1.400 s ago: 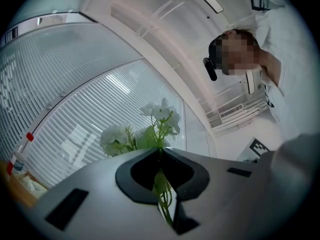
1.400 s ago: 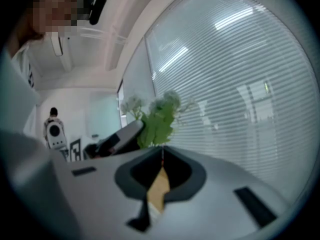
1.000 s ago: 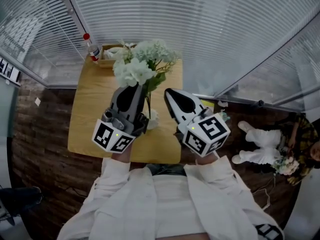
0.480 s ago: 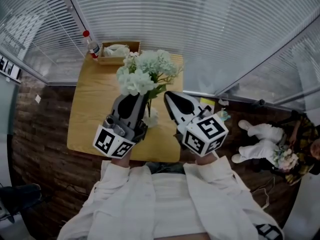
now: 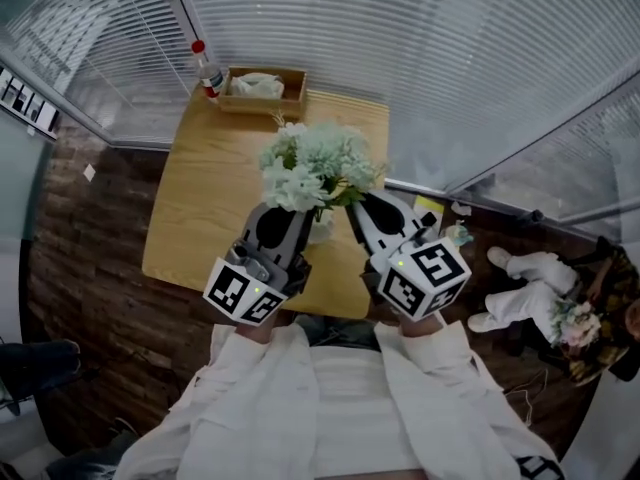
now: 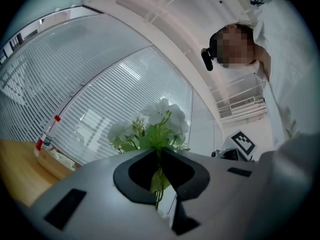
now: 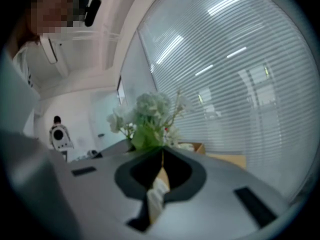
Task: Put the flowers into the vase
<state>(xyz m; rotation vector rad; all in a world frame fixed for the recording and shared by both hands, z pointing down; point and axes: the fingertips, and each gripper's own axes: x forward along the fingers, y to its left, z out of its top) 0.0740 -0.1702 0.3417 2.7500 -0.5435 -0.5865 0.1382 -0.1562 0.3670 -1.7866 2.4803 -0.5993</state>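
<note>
A bunch of pale green and white flowers [image 5: 318, 164] stands over the middle of the wooden table [image 5: 205, 198]. My left gripper [image 5: 297, 210] is shut on its green stems [image 6: 159, 180], and the blooms [image 6: 161, 120] rise just past the jaws. The white vase [image 5: 321, 228] shows only as a sliver under the blooms, between the two grippers. My right gripper [image 5: 354, 202] sits just right of the vase with its jaws closed tip to tip [image 7: 162, 152]. I see nothing held between them. From the right gripper view the flowers [image 7: 150, 119] are straight ahead.
A shallow wooden box [image 5: 265, 80] with white material stands at the table's far edge, a red-capped bottle [image 5: 207, 68] left of it. Blinds enclose the far side. A white stuffed toy [image 5: 525, 293] lies on the floor to the right.
The left gripper has come down and nearer with the bunch, so the blooms now cover most of the vase. The right gripper has barely shifted.
</note>
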